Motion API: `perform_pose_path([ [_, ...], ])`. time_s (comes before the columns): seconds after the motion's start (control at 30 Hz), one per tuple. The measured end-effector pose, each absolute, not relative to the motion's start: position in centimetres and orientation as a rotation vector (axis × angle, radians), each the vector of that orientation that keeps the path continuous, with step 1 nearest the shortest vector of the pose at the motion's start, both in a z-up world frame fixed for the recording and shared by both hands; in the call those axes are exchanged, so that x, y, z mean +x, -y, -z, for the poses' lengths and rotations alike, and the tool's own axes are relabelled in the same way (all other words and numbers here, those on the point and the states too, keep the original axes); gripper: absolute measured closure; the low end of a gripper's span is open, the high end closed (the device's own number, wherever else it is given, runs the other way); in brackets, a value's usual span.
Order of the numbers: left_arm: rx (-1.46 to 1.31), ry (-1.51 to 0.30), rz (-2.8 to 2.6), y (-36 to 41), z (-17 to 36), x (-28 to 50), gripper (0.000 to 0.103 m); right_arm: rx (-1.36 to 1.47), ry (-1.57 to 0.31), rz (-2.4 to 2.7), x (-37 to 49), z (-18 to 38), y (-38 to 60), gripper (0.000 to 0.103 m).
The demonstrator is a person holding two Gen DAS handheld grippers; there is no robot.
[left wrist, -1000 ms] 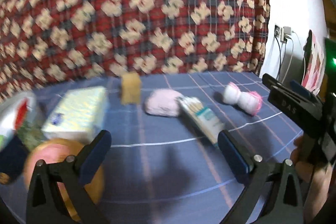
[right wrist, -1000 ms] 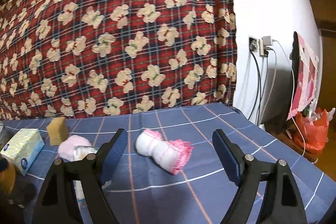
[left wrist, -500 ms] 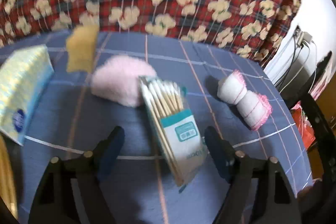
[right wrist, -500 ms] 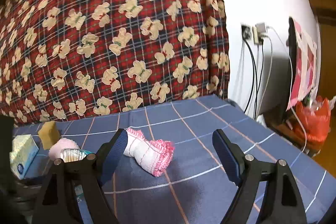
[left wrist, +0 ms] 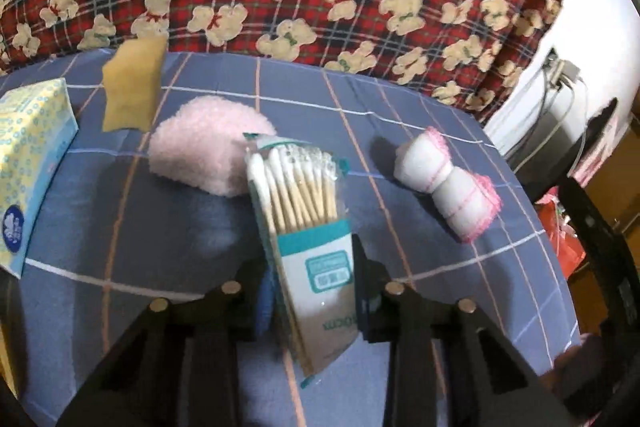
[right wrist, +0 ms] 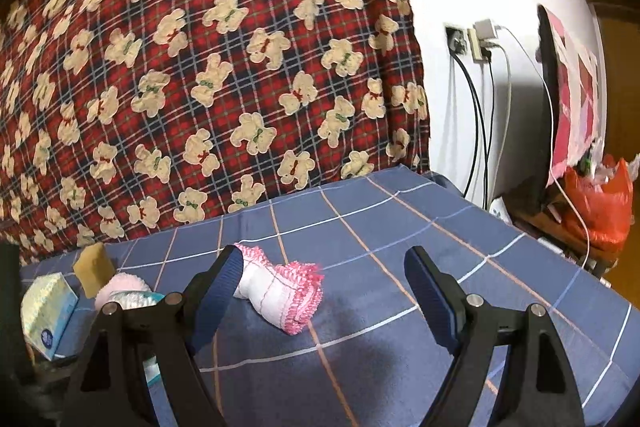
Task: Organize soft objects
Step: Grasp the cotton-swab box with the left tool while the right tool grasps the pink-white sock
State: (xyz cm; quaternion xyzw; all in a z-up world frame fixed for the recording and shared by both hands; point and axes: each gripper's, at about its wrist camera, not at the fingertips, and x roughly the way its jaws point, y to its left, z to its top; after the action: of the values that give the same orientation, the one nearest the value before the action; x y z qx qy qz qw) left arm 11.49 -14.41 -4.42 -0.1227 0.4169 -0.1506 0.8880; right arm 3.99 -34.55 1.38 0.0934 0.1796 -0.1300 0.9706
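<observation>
My left gripper [left wrist: 312, 291] is shut on a clear pack of cotton swabs [left wrist: 308, 227], its jaws pressing the pack's lower sides on the blue checked cloth [left wrist: 180, 227]. A fluffy pink puff [left wrist: 204, 155] lies just behind the pack. A rolled white sock with pink trim [left wrist: 448, 187] lies to the right. My right gripper [right wrist: 324, 291] is open and empty, held above the cloth with the sock [right wrist: 280, 291] just beyond its left finger [right wrist: 224, 283]. The puff [right wrist: 120, 287] shows at far left.
A yellow sponge [left wrist: 132, 87] stands at the back left, with a tissue box [left wrist: 28, 163] beside it. A red teddy-bear blanket [right wrist: 200, 67] hangs behind. Cables and a socket [right wrist: 476, 43] are on the right wall; an orange bag [right wrist: 600, 203] sits past the table's right edge.
My left gripper moved forward and right over the cotton swab pack and closed on it. My right gripper drifted slightly and stayed open.
</observation>
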Motion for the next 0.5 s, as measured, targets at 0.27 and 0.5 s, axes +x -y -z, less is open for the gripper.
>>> perform_pose_path([
  [0.27,-0.214,-0.736,0.362,11.2,1.8,7.4,0.072,0.267,-0.426,0.251,4.9,-0.9,35.7,0.018],
  [0.5,-0.140,-0.650,0.310,8.5,1.5,5.6,0.072,0.003,-0.559,0.111,9.1,-1.5,32.8,0.018],
])
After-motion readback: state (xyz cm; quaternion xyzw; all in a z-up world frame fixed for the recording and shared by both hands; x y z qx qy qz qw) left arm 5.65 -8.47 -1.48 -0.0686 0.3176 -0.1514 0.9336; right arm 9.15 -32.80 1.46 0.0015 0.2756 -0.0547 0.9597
